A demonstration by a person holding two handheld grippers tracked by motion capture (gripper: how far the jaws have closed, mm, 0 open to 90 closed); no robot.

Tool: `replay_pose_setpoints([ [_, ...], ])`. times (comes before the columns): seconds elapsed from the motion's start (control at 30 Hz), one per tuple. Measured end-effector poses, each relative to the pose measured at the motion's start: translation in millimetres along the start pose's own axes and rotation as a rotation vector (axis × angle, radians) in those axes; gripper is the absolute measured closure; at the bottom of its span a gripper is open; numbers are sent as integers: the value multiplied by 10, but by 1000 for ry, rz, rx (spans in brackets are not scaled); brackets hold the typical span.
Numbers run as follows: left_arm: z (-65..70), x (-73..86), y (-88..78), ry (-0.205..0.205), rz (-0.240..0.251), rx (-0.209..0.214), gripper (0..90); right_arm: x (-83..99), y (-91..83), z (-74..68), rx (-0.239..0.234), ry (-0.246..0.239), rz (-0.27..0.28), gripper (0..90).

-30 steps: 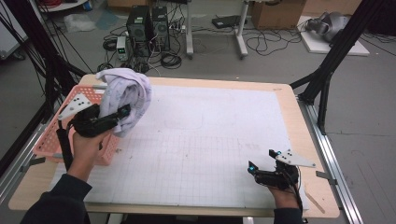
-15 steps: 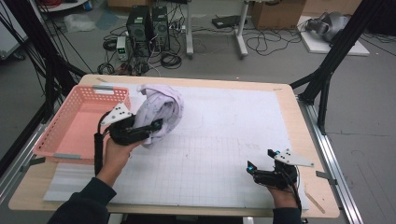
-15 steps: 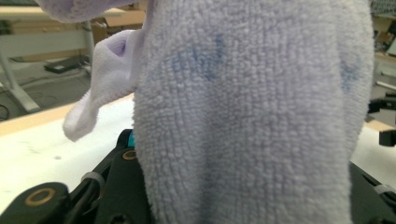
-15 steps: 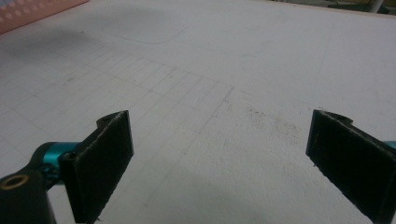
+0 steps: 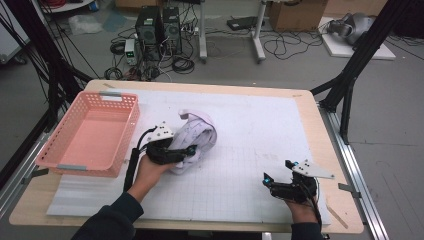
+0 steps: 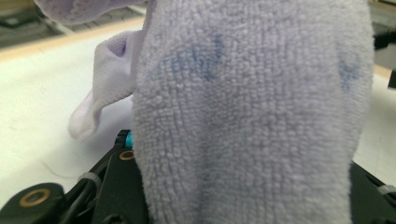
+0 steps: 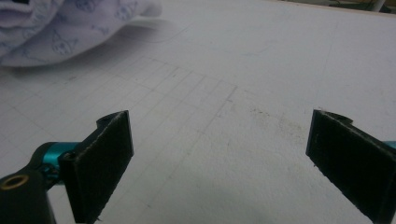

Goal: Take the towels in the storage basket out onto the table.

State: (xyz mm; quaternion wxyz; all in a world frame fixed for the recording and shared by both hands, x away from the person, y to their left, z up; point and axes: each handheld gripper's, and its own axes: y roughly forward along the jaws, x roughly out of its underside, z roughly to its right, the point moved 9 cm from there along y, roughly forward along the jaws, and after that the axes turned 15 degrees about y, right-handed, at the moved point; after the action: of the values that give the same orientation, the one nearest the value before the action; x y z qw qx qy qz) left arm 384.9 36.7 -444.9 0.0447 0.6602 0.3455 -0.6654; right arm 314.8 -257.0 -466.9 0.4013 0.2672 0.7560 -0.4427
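Left gripper (image 5: 186, 151) carrying lilac cloth (image 5: 197, 137) onto mat; right gripper (image 5: 274, 181) idle.

Left gripper: jaws about half spread with the cloth bunched between them; they have just been opening, so the hold may be easing, though the fabric hides the pads in the left gripper view and I cannot tell whether they press. Right gripper: jaws spread wide, nothing between them, over bare mat (image 7: 224, 70) at the near right. Cloth: terry with a faint blue print, crumpled, now resting on the white gridded mat (image 5: 260, 130) left of centre, just right of the basket (image 5: 65, 161). Change: a second ago the cloth hung above the pink basket; it has since come rightward and down. Judgement: removal from the basket looks done; release and spreading flat probably follow, with the right gripper free to take a corner.
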Motion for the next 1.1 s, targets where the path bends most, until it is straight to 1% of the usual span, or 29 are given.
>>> replay_pose_setpoints([
  [0.07, 39, 76, 77, -2, -35, 7, 522, 1, -4, -14, 0, -1, -1, 59],
  [0.17, 74, 157, 160, 0, -63, -4, 476, -1, 12, -17, -4, -5, -1, 59],
  [0.2, 78, 167, 174, -1, -63, -15, 441, 0, 22, -12, -6, -5, -4, 59],
  [0.23, 82, 162, 181, 6, -57, -37, 383, -2, 35, -8, -8, -2, -5, 59],
  [0.27, 90, 146, 170, 21, -50, -40, 249, -2, 55, 0, -12, 0, -9, 59],
  [0.3, 95, 116, 145, 27, -38, -45, 249, -2, 55, 0, -12, 0, -9, 59],
  [0.33, 89, 81, 105, 27, -25, -57, 218, -8, 67, 6, -12, -1, -7, 59],
  [0.37, 81, 42, 61, 18, -8, -65, 226, -5, 73, 6, -15, -2, -12, 59],
  [0.4, 72, -2, 0, 1, 12, -71, 225, -5, 80, 5, -15, -1, -12, 59],
  [0.47, 61, -55, -102, -18, 42, -71, 215, -5, 85, 4, -14, 0, -12, 59],
  [0.5, 50, -77, -166, -16, 57, -73, 217, -6, 86, 7, -11, -4, -12, 59],
  [0.57, 6, -95, -287, -12, 74, -102, 217, -3, 78, 2, -5, 6, -14, 59],
  [0.63, -36, -109, -418, -19, 103, -115, 211, -7, 78, 8, 0, 9, -8, 59],
  [0.67, -74, -110, -510, -13, 118, -135, 210, -14, 81, 16, 4, 6, -4, 59],
  [0.73, -129, -102, -629, -10, 134, -164, 202, -23, 87, 12, 10, 14, -2, 59],
  [0.83, -202, 4, -770, -3, 137, -198, 192, -32, 113, 15, 15, 12, -2, 59],
  [0.87, -215, 64, -791, -17, 135, -204, 191, -31, 125, 16, 15, 11, -4, 59],
  [0.97, -232, 253, -814, -50, 123, -211, 191, -18, 150, 15, 17, 13, -12, 59],
  [1.0, -231, 292, -817, -56, 122, -214, 191, -10, 151, 12, 16, 11, -17, 59],
  [1.07, -239, 364, -807, -55, 98, -212, 191, -9, 152, 7, 18, 9, -16, 60],
  [1.1, -251, 376, -816, -54, 95, -218, 191, -11, 150, 8, 22, 7, -15, 59],
])
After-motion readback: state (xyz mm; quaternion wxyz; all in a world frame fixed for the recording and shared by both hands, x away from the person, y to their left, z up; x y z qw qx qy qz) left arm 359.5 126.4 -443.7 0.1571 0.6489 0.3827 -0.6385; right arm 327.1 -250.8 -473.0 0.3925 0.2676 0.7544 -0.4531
